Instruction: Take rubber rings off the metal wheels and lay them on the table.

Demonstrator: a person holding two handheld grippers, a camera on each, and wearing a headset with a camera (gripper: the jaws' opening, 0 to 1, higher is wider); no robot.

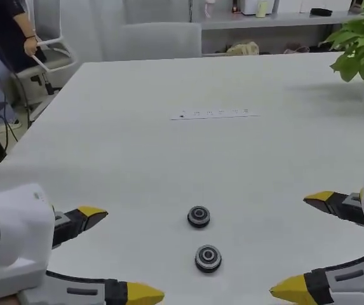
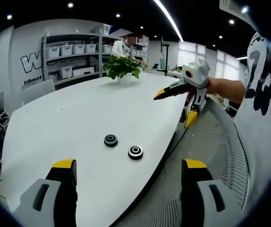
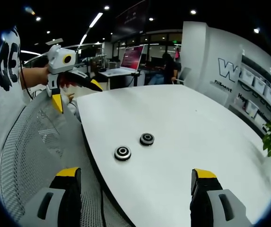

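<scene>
My left gripper [image 1: 115, 254] and right gripper [image 1: 296, 244] are hanging wide open, empty, flanking two wheels sitting close together on the table [image 1: 169, 159]: near wheel [image 1: 208, 258], far wheel [image 1: 199, 216]. I'm reckoning: pin the near wheel firmly, then peel its rubber ring [image 1: 197, 259] off gently.

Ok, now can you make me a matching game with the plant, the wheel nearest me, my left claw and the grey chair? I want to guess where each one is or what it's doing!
Things:
1. plant
2. near wheel
3. left claw
4. grey chair

Places or states:
A. open, holding nothing, yellow tips
B. at the far right of the table
C. beyond the table's far edge
D. lying flat, closest to the table's front edge

Right pairs: 1-B, 2-D, 3-A, 4-C.
</scene>
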